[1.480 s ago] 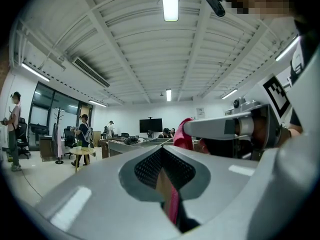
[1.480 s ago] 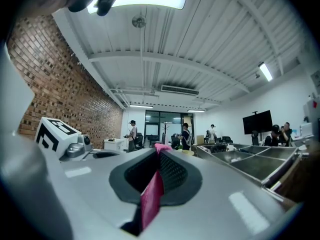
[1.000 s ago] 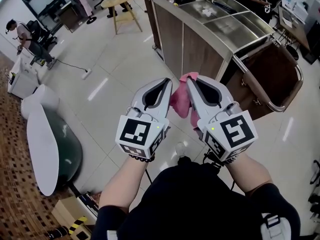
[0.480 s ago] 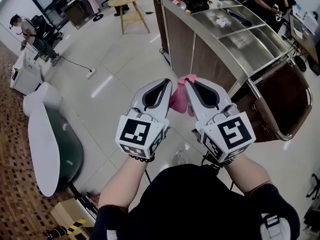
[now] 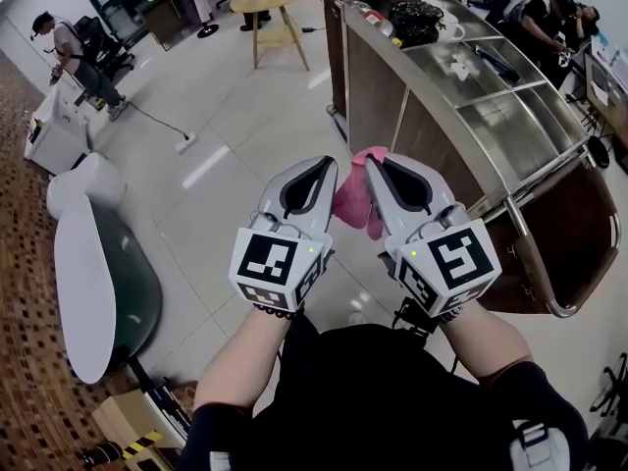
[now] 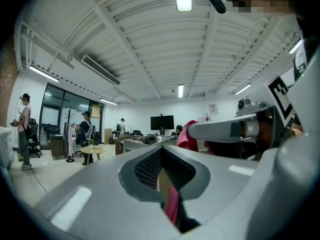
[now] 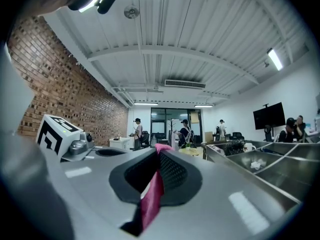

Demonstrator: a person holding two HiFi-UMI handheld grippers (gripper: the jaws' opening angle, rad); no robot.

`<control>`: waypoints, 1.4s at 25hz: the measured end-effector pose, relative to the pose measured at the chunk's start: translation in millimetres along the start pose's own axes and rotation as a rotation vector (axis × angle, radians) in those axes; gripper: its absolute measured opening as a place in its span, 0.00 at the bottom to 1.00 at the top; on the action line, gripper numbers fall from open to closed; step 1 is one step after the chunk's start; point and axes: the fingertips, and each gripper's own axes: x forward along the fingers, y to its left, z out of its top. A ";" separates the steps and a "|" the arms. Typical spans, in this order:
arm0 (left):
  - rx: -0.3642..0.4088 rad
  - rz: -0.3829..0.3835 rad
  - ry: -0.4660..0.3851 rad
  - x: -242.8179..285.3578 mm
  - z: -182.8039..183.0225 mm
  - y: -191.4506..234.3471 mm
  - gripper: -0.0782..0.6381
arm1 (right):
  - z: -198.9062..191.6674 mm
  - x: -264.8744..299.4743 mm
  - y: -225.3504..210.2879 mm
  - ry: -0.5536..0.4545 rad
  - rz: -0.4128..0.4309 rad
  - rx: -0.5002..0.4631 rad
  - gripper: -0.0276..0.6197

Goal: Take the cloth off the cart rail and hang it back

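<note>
Pink crumpled cloth (image 5: 350, 199) hangs bunched between my left gripper (image 5: 328, 165) and right gripper (image 5: 372, 165), both pairs of jaws clamped on its edges, clear of the steel tubular cart rail (image 5: 531, 260), presumably ready for me to spread and rehang.

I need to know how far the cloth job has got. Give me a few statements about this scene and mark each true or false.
1. The pink cloth is clamped by both the left gripper and the right gripper. True.
2. The cloth hangs on the cart rail. False: it is off the rail, held up between the grippers.
3. The right gripper's jaws stand wide apart. False: they are closed on the cloth.
4. In the head view the cart stands right of the grippers. True.
</note>
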 end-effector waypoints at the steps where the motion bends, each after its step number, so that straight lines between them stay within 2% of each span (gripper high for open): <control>1: 0.000 -0.002 0.000 1.1 -1.0 5.6 0.11 | -0.2 5.7 0.6 -0.002 -0.001 -0.001 0.05; 8: -0.006 -0.037 -0.013 -1.3 5.6 50.6 0.11 | 5.8 45.8 13.5 -0.005 -0.036 -0.008 0.05; 15: -0.003 -0.118 -0.018 13.0 2.4 117.8 0.11 | 1.3 115.2 13.8 -0.013 -0.118 -0.008 0.05; 24: -0.017 -0.219 -0.022 -4.8 5.5 208.6 0.11 | -2.9 203.7 52.4 0.004 -0.218 -0.018 0.05; 29: -0.038 -0.228 -0.030 -15.1 5.9 247.0 0.11 | -5.2 236.3 69.4 0.023 -0.234 -0.033 0.05; 35: -0.052 -0.245 -0.032 -8.3 -0.2 273.6 0.11 | -9.5 267.7 69.4 0.038 -0.238 -0.045 0.05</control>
